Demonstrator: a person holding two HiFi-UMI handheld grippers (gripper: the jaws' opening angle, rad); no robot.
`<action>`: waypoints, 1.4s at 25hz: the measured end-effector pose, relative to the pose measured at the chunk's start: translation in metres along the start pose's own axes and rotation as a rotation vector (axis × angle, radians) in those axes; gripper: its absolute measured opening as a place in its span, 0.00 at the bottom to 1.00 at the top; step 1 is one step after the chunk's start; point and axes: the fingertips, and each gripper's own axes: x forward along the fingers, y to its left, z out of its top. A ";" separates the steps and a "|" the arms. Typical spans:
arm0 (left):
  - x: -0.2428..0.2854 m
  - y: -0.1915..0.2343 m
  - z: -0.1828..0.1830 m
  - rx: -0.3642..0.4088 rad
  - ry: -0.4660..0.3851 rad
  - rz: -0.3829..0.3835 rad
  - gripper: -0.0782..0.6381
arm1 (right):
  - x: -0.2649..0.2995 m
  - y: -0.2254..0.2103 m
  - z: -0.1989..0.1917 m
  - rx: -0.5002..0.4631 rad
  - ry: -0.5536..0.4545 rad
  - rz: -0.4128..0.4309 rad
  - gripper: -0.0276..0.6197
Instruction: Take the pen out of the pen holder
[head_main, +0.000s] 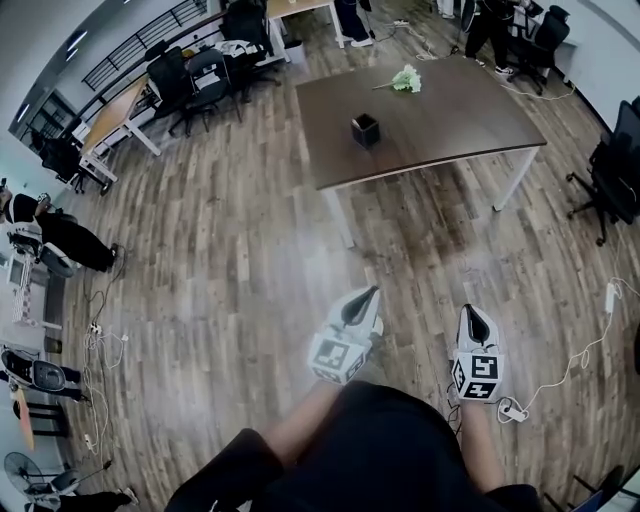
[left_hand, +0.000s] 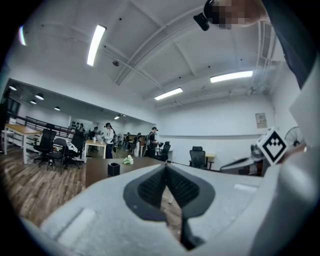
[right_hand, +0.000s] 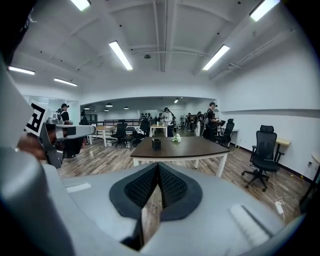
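Observation:
A black pen holder (head_main: 365, 130) stands near the middle of a dark brown table (head_main: 450, 120), well ahead of me. It also shows small in the left gripper view (left_hand: 114, 169) and the right gripper view (right_hand: 156, 144). Any pen in it is too small to make out. My left gripper (head_main: 373, 293) and right gripper (head_main: 472, 311) hang side by side over the wooden floor, well short of the table. The left gripper's (left_hand: 166, 168) jaws are closed together with nothing in them. The right gripper's (right_hand: 158, 165) jaws meet at the tips, also holding nothing.
A bunch of white flowers (head_main: 405, 80) lies on the table's far side. Black office chairs (head_main: 610, 170) stand at the right and behind the table. Lighter desks (head_main: 115, 115) are at the far left. Cables and a power strip (head_main: 515, 410) lie on the floor. People stand in the background.

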 end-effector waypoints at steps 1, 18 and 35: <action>0.009 0.011 -0.001 0.000 0.014 -0.006 0.11 | 0.015 0.000 0.005 -0.004 0.008 0.002 0.05; 0.161 0.214 0.031 -0.044 0.040 -0.101 0.11 | 0.255 0.023 0.133 -0.022 0.008 0.036 0.05; 0.211 0.313 0.020 -0.062 0.024 -0.068 0.11 | 0.366 0.035 0.145 -0.078 0.070 0.027 0.05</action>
